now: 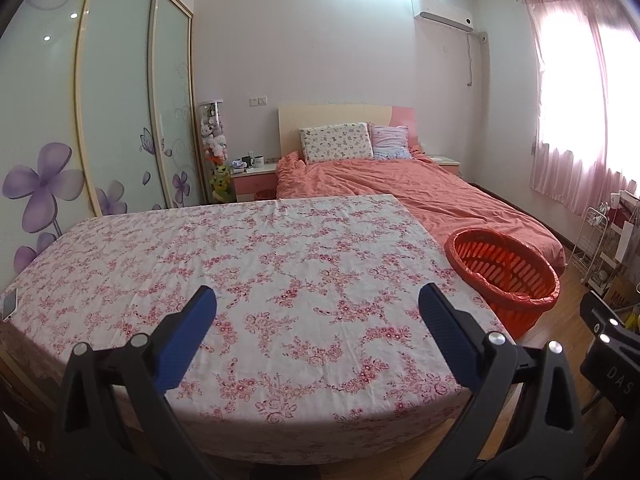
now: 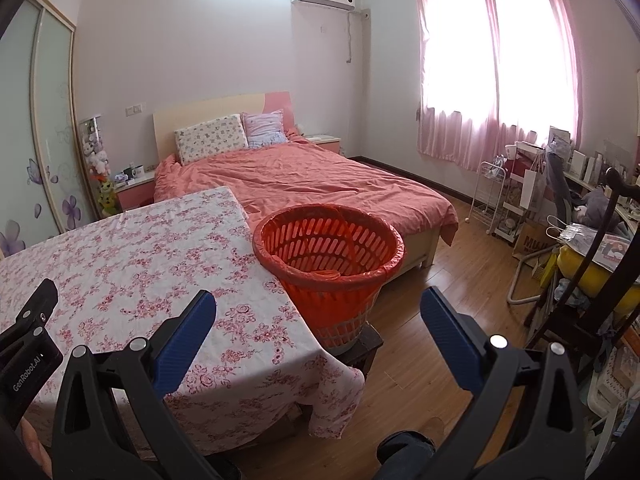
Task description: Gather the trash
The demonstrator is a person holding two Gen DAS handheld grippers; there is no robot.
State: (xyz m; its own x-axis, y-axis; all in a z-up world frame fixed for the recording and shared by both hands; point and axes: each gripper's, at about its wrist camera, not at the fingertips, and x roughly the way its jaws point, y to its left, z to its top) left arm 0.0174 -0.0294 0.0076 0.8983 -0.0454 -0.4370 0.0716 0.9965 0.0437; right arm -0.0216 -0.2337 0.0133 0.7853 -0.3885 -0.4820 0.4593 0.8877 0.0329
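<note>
An orange slatted trash basket [image 2: 328, 248] lined with an orange bag stands on a dark stool beside the table's right edge; it also shows in the left wrist view [image 1: 504, 276]. The table [image 1: 248, 264] wears a pink floral cloth [image 2: 132, 264]. No loose trash shows on it. My left gripper [image 1: 318, 304] is open and empty over the table's near edge. My right gripper [image 2: 318, 308] is open and empty, over the table's near right corner and short of the basket. Each gripper's body shows at the edge of the other's view.
A phone [image 1: 10, 303] lies at the table's left edge. Behind the table is a bed [image 2: 312, 184] with an orange cover. A sliding wardrobe [image 1: 100, 120] is on the left. Shelves, bags and a chair [image 2: 560, 220] crowd the right wall. Wooden floor [image 2: 440, 272] lies right of the basket.
</note>
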